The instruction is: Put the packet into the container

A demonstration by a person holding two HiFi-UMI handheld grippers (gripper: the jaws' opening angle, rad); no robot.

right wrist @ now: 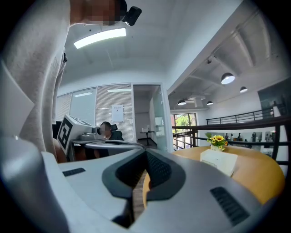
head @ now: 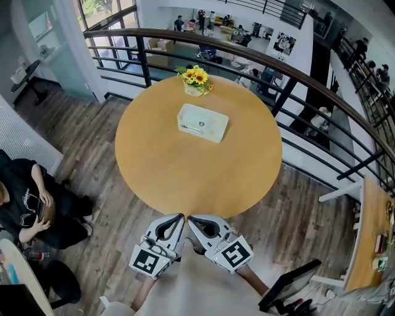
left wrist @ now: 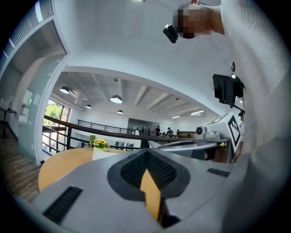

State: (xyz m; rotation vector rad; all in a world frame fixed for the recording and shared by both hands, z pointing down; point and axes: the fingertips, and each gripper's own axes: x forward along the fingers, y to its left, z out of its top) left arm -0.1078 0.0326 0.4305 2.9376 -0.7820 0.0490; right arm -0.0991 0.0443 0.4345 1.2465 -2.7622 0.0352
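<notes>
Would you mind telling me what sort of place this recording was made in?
Most likely an upper-floor landing in an open-plan office: a dark railing curves behind the round wooden table, desks with people lie on the floor below, and a glass-walled room with blinds stands nearby.

Bright daylight through windows [head: 102, 12], ceiling lamps [left wrist: 116, 98] lit; soft shadows; edges bowed, corners black; left tool [left wrist: 147, 157] blurry up close.

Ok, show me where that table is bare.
The table is bare across its near half, from the white container to the edge by the left gripper and right gripper, and on either side of the container. Crowded only at the far edge, where the sunflowers stand behind the container.
</notes>
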